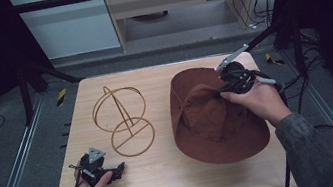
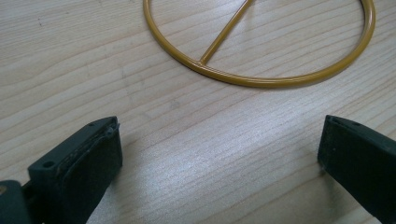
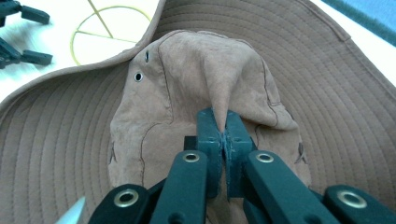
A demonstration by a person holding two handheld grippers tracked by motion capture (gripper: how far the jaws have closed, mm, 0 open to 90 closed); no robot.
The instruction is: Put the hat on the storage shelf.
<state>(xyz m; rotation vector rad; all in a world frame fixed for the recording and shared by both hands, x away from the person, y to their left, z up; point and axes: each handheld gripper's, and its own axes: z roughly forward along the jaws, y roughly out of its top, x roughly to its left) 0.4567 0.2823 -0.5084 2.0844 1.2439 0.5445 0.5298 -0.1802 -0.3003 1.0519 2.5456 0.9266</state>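
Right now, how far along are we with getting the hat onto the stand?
Done: the right gripper has pinched a fold of the hat crown, jaws shut on the cloth. In hand: the hat lies on the table. Left: carrying it onto the wire stand, which is bare. The left gripper is open near the stand's base.

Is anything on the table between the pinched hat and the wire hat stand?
Nothing visible does. The right gripper pinches the brown hat at its crown; bare wooden table lies between the hat's brim and the yellow wire stand. The open left gripper sits nearer the person, off that path.
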